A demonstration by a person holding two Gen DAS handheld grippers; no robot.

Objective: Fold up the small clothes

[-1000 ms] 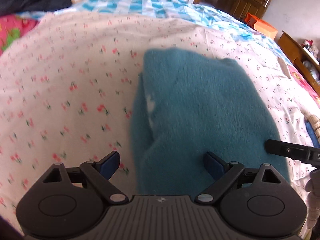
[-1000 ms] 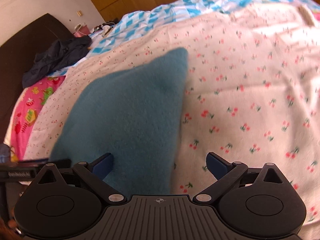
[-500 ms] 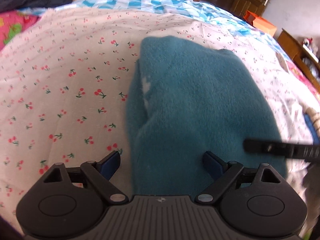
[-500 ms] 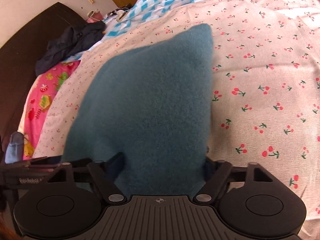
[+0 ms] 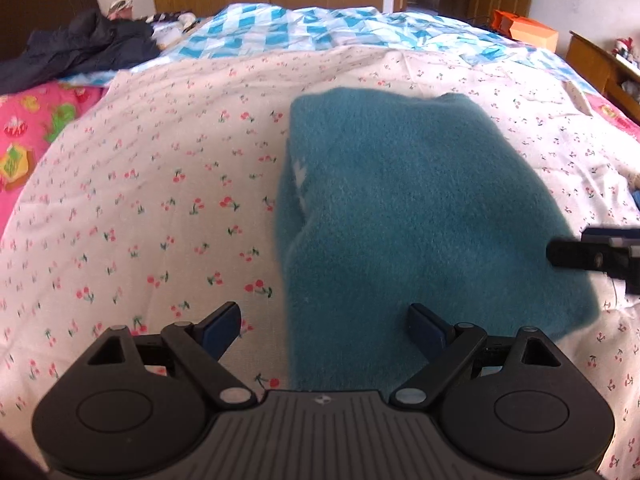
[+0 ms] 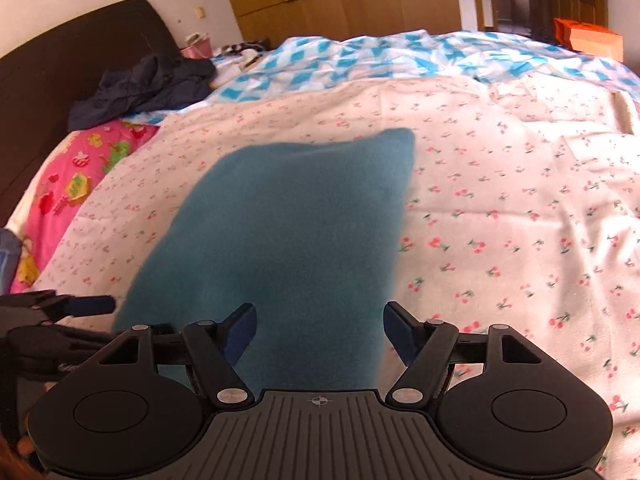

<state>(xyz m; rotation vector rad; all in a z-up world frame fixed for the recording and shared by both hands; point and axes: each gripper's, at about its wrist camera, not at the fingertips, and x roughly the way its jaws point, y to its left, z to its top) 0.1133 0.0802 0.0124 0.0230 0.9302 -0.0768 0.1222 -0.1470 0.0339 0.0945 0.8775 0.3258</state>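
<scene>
garment: I'm looking at a teal fleece piece (image 5: 420, 208), folded over at least once, lying on the cherry-print sheet (image 5: 140, 208) toward the near side of the bed, well short of the blue checked quilt (image 5: 280, 32) at the far edge.
handling: I'm judging it light, soft and floppy, with a thick pile that should grip well and nothing fragile about it; layers may be sliding on each other when lifted.
grab point: I'm favouring the near hem corners, pinching through all layers, one corner per side.
left hand-held gripper (image 5: 324, 324): jaws standing apart, one pad over the sheet, the other over the fleece, nothing pinched.
right hand-held gripper (image 6: 318, 330): jaws have just been closing in from full width, yet are standing apart, straddling the near right edge of the fleece; pads not pressing it as far as I can see.
hidden: both housings are covering the near hem; the layer count under the left-side fold, where white flecks are showing, is unclear; the right view is blurring the fleece edges.
</scene>
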